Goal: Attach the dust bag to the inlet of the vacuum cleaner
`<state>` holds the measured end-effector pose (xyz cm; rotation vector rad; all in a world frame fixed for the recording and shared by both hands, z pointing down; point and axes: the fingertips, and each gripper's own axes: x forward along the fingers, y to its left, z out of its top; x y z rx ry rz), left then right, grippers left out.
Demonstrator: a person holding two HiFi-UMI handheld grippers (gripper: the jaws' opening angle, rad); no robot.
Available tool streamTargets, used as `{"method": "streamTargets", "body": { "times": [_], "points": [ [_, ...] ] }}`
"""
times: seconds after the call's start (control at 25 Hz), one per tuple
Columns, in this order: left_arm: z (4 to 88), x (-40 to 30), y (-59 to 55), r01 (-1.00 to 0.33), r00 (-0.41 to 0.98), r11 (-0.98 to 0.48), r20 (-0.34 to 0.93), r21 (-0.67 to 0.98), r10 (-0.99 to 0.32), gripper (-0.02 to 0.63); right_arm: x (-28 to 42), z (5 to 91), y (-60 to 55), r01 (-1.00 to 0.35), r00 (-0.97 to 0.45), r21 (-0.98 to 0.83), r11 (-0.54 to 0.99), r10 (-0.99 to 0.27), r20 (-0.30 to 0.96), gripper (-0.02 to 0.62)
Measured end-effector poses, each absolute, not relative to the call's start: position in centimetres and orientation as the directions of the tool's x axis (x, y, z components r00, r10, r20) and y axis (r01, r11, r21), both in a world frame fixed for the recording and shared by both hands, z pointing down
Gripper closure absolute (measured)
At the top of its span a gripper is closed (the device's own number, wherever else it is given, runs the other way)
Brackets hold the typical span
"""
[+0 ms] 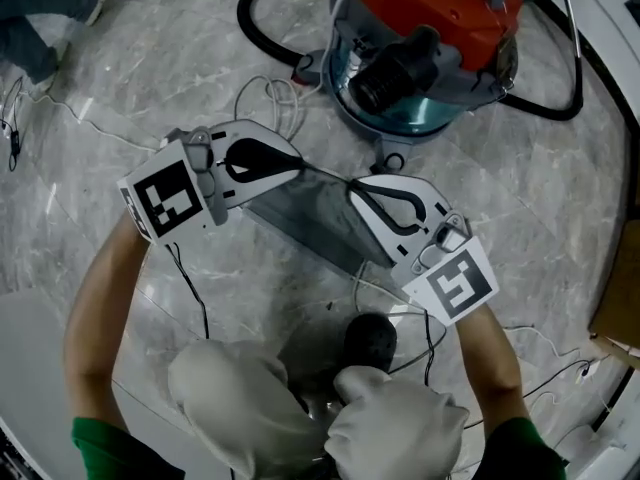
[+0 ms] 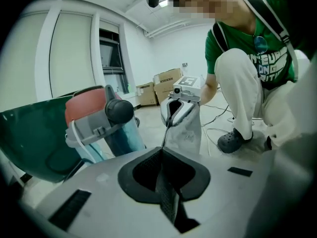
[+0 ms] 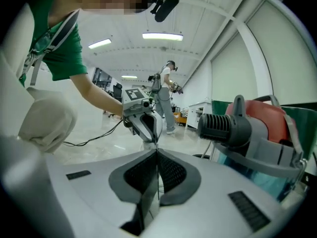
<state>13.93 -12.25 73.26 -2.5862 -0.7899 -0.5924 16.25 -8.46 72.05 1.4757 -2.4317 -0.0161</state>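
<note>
I'd judge the job half begun: the bag is lifted and presented, but fitting it on is not yet done. Nearest, the crouching person's knees (image 1: 300, 418). Over them both forearms (image 1: 100, 288) reach toward the far side, elbows spread. The left gripper (image 1: 298, 164) and right gripper (image 1: 354, 184) point tips at each other, each with jaws pinched flat on an edge of the grey dust bag (image 1: 312, 216), stretched between them above the floor (image 1: 520, 198). Beyond stands the vacuum cleaner (image 1: 430, 38), its black inlet (image 1: 385, 80) facing the bag (near, not touching).
</note>
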Motion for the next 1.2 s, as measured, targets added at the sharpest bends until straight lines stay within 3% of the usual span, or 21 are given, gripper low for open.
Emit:
{"method": "streamTargets", "body": {
  "times": [0.56, 1.2],
  "points": [
    [65.3, 17.4, -16.3, 0.604, 0.772, -0.737, 0.449, -0.303, 0.449, 0.6, 19.4, 64.5, -12.0, -0.947, -0.234, 0.186, 0.261, -0.96, 0.156, 0.58],
    [63.3, 21.3, -18.0, 0.637, 0.751, -0.691, 0.477, -0.343, 0.456, 0.594, 21.9, 62.7, -13.2, -0.979, -0.118, 0.15, 0.137, -0.985, 0.128, 0.581]
  ]
}}
